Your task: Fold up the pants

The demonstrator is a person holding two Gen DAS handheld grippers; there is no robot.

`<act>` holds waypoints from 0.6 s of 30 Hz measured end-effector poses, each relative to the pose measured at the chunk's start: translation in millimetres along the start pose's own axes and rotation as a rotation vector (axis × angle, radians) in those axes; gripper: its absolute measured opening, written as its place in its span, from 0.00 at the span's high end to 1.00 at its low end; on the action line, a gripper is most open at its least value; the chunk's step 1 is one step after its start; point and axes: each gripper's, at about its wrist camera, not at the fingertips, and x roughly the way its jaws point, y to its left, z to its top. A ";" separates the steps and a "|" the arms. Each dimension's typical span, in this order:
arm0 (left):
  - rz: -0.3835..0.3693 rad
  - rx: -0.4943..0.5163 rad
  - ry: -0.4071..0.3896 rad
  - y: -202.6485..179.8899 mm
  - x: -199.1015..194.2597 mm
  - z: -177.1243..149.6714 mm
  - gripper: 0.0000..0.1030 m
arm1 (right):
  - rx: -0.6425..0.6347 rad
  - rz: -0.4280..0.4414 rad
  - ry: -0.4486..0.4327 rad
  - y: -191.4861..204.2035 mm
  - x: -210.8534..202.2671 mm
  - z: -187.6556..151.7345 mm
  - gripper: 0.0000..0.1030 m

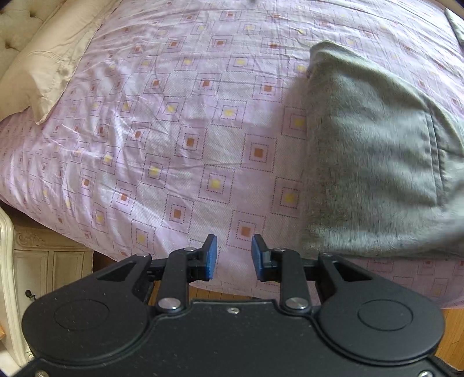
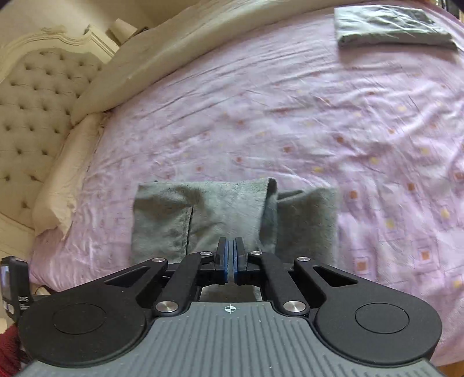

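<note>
Grey fleece pants [image 1: 374, 162] lie folded on the pink patterned bedspread [image 1: 188, 121], with a pocket seam showing. My left gripper [image 1: 234, 256] is open and empty, above the bed's near edge, left of the pants. In the right wrist view the pants [image 2: 220, 211] lie just ahead, with an upright fold on their right half. My right gripper [image 2: 231, 258] is shut, its blue pads together just above the pants' near edge. I see no cloth between the pads.
A second folded grey garment [image 2: 388, 26] lies at the far right of the bed. Cream pillows [image 1: 46, 63] and a tufted headboard [image 2: 34, 107] are on the left. A white nightstand [image 1: 43, 266] and wood floor are below the bed edge.
</note>
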 end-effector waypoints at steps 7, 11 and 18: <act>-0.018 0.035 -0.003 -22.2 -6.4 -11.2 0.64 | 0.037 0.023 0.048 -19.6 48.4 2.3 0.55; -0.032 0.028 -0.009 -28.6 -14.0 -15.3 0.64 | 0.073 0.029 0.111 -26.6 72.5 -0.3 0.54; -0.031 0.011 0.002 -30.7 -17.2 -20.2 0.64 | 0.139 0.046 0.157 -22.7 90.7 -7.0 0.58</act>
